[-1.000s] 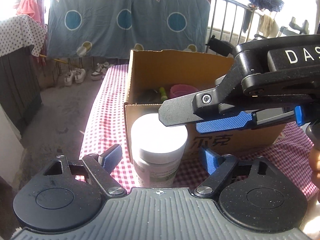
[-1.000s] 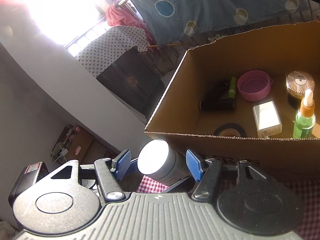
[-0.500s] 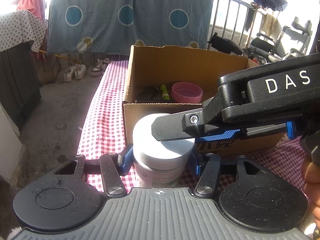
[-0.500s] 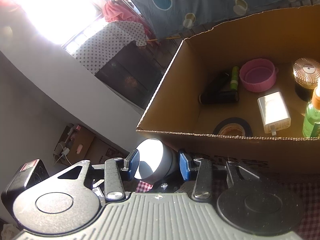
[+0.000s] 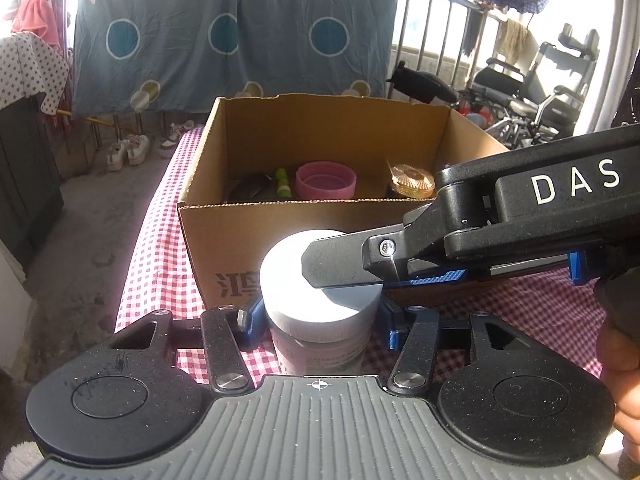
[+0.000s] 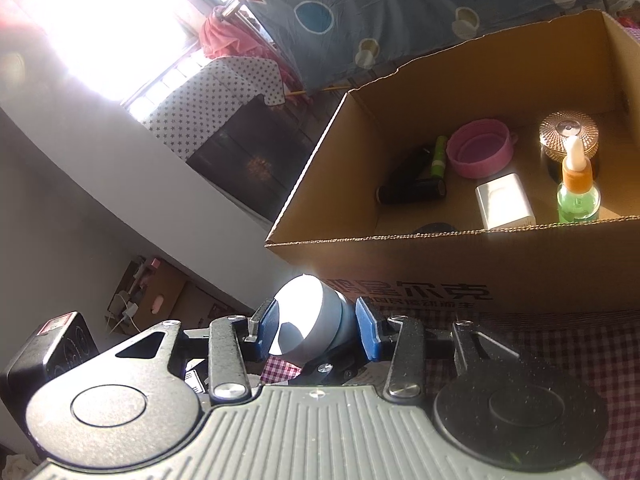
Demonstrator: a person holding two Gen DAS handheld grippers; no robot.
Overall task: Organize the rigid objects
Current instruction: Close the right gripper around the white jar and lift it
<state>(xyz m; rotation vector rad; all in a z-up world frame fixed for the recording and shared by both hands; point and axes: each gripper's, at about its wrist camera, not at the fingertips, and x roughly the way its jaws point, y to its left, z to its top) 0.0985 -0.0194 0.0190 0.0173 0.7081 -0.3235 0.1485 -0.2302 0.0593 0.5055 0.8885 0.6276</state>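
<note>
**Both jaws on the white-lidded jar, box just ahead**

White-lidded jar [image 5: 318, 304] stands upright on the checked tabletop [image 5: 160, 248], close against the front wall of the cardboard box [image 5: 224, 248]. My left gripper [image 5: 318, 320] has narrowed onto the jar body, blue pads [image 5: 250, 320] pressing below the lid. My right gripper [image 6: 316, 330] clamps the lid from the side.

Judgement: the lift is next. Raise both hands together, keep the jar vertical, clear the box's near rim before going forward. Inside sit a pink cup [image 6: 478, 148], white charger [image 6: 504, 200], green dropper bottle [image 6: 578, 196]; the near-left floor looks freest for setting down.
</note>
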